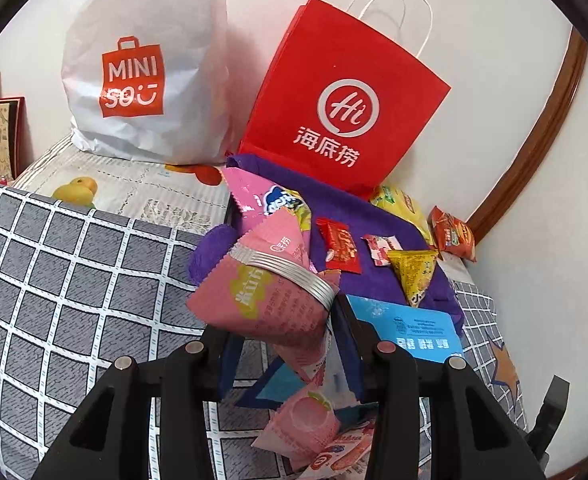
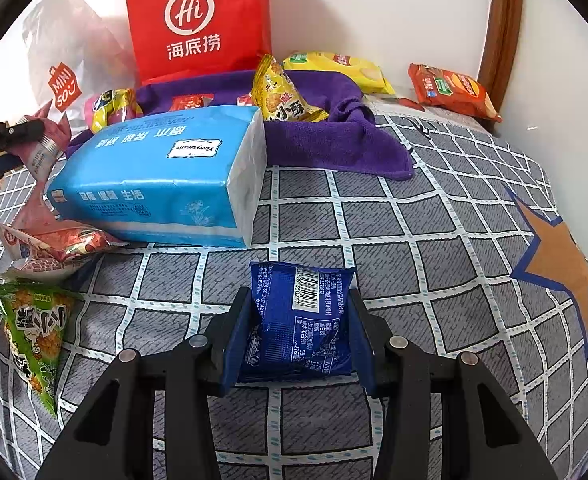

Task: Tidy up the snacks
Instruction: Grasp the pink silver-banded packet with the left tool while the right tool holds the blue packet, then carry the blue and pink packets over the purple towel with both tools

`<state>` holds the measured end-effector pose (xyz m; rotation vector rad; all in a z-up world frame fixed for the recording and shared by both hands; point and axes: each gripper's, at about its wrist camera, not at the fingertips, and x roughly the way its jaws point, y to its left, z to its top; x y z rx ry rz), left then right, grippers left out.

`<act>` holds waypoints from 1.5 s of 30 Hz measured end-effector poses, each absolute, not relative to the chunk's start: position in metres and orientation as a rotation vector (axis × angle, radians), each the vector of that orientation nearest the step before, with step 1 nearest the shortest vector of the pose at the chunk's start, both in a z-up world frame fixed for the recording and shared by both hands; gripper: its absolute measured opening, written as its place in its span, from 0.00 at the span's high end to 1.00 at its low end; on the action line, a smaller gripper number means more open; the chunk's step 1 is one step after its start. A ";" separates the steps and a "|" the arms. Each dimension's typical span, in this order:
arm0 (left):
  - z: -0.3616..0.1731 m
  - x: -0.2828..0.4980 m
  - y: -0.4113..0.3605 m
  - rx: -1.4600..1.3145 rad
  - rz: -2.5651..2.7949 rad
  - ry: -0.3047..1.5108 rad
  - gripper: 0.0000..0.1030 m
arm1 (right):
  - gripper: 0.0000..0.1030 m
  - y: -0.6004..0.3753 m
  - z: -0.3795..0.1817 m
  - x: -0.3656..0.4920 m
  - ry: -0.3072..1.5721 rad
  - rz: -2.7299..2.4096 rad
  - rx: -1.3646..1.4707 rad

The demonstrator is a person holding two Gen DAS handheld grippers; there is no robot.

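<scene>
Pink snack (image 1: 262, 296) hangs pinched in my raised left gripper (image 1: 290, 344); my low right gripper (image 2: 297, 336) clamps the blue packet (image 2: 299, 320), tissues (image 2: 162, 176) at eleven o'clock.

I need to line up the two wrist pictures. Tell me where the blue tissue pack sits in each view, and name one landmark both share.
Left wrist view: the blue tissue pack is lower right, partly hidden behind the left gripper's fingers.
Right wrist view: the tissue pack lies left of centre on the checked cloth.
Shared landmark: the red Hi paper bag standing against the wall.
</scene>
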<state>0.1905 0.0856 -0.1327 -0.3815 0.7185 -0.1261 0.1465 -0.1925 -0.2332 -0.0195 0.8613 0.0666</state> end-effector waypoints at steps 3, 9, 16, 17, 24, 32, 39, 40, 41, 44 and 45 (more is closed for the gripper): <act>-0.130 0.191 0.083 -0.359 -0.122 0.708 0.61 | 0.56 -0.193 -0.231 0.150 0.871 0.065 -0.009; -0.133 0.190 0.086 -0.392 -0.123 0.712 0.61 | 0.57 -0.193 -0.233 0.148 0.864 0.066 -0.015; -0.132 0.190 0.094 -0.419 -0.116 0.707 0.61 | 0.57 -0.190 -0.230 0.150 0.869 0.039 -0.031; -0.131 0.190 0.095 -0.424 -0.118 0.704 0.61 | 0.58 -0.190 -0.229 0.149 0.870 0.026 -0.030; -0.126 0.185 0.094 -0.426 -0.136 0.682 0.61 | 0.59 -0.191 -0.208 0.144 0.875 -0.001 0.008; -0.120 0.184 0.092 -0.431 -0.164 0.692 0.61 | 0.59 -0.181 -0.152 0.145 0.818 -0.014 0.013; -0.082 0.175 0.087 -0.437 -0.187 0.723 0.61 | 0.59 -0.156 -0.107 0.164 0.750 0.007 -0.046; -0.077 0.175 0.085 -0.430 -0.197 0.730 0.61 | 0.59 -0.152 -0.101 0.169 0.742 0.004 -0.057; -0.071 0.176 0.083 -0.422 -0.200 0.741 0.61 | 0.59 -0.148 -0.095 0.176 0.734 0.005 -0.065; -0.054 0.183 0.077 -0.389 -0.190 0.754 0.61 | 0.59 -0.141 -0.081 0.192 0.725 0.028 -0.055; -0.049 0.186 0.075 -0.372 -0.177 0.762 0.61 | 0.59 -0.139 -0.077 0.198 0.723 0.036 -0.050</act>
